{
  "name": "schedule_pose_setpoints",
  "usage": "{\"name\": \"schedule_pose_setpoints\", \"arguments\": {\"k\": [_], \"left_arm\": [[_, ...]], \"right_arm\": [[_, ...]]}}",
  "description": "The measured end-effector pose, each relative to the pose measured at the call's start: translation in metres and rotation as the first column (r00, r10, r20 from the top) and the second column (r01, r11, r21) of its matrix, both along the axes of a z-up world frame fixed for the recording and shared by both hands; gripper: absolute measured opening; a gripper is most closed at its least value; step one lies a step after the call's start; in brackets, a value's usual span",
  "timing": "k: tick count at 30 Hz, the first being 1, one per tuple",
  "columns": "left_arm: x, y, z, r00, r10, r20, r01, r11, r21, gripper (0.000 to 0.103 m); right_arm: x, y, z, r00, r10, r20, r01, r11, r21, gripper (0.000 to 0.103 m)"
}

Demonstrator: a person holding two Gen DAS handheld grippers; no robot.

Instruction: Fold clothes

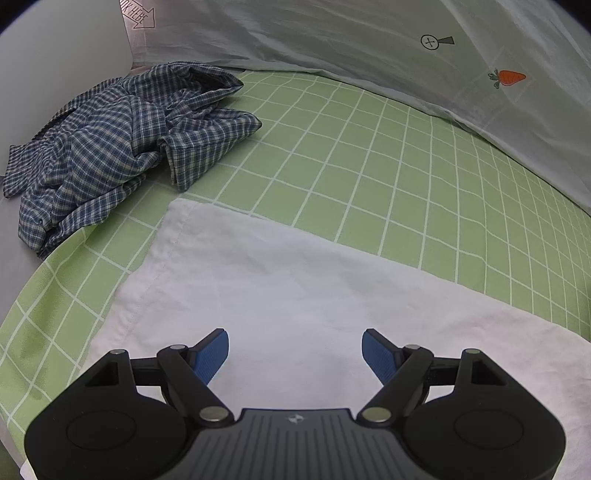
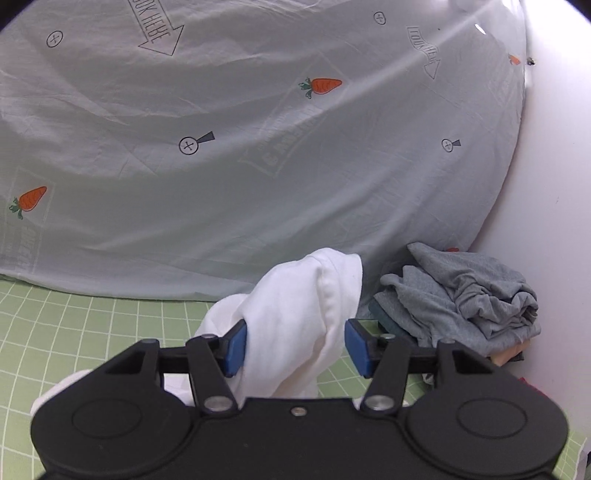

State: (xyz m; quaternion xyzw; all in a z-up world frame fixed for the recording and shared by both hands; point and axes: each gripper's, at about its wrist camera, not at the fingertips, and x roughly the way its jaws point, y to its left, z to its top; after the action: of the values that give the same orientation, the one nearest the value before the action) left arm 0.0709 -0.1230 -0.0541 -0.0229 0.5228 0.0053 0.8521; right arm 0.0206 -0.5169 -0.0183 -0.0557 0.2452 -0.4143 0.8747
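arrow print: "LOOK HERE" on the pale sheet, arrow at top left
second arrow: same words, smaller, top right
left wrist view arrow: cut off, partly readable
box print: faint, unreadable

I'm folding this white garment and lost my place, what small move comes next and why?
Probably draw the right gripper back off the white garment: its jaws stand apart, with a bunched fold loose between them, while the left gripper hovers open above the flat part.
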Motion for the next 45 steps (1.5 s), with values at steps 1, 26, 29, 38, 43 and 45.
{"name": "schedule_pose_setpoints", "arguments": {"k": [1,26,29,38,43,45], "left_arm": [[0.001,0.001,-0.001,1.000,0.003,-0.002,-0.003,1.000,-0.002,0.080],[-0.001,0.000,0.000,1.000,-0.002,-0.016,0.001,1.000,-0.029,0.080],[-0.001,0.002,-0.001,1.000,0.006,-0.026,-0.007,0.999,-0.034,0.080],[0.004,-0.001,-0.004,0.999,-0.007,-0.039,0.005,0.999,-0.036,0.080],[0.004,-0.001,-0.006,0.999,-0.009,-0.046,0.007,1.000,-0.027,0.080],[0.005,0.001,-0.007,0.999,-0.002,-0.051,0.001,1.000,-0.025,0.080]], "right_arm": [[0.003,-0.005,-0.004,1.000,-0.002,-0.010,0.003,0.998,0.057,0.035],[-0.093,-0.067,-0.018,0.948,-0.317,-0.025,0.304,0.882,0.361,0.046],[-0.084,-0.052,-0.003,0.957,-0.289,0.001,0.279,0.924,0.261,0.047],[-0.023,-0.029,0.013,0.998,-0.046,0.036,0.036,0.968,0.249,0.064],[0.008,-0.014,-0.018,0.999,0.047,-0.009,-0.041,0.936,0.349,0.068],[0.017,-0.007,-0.029,0.996,0.079,-0.046,-0.058,0.936,0.348,0.070]]}}
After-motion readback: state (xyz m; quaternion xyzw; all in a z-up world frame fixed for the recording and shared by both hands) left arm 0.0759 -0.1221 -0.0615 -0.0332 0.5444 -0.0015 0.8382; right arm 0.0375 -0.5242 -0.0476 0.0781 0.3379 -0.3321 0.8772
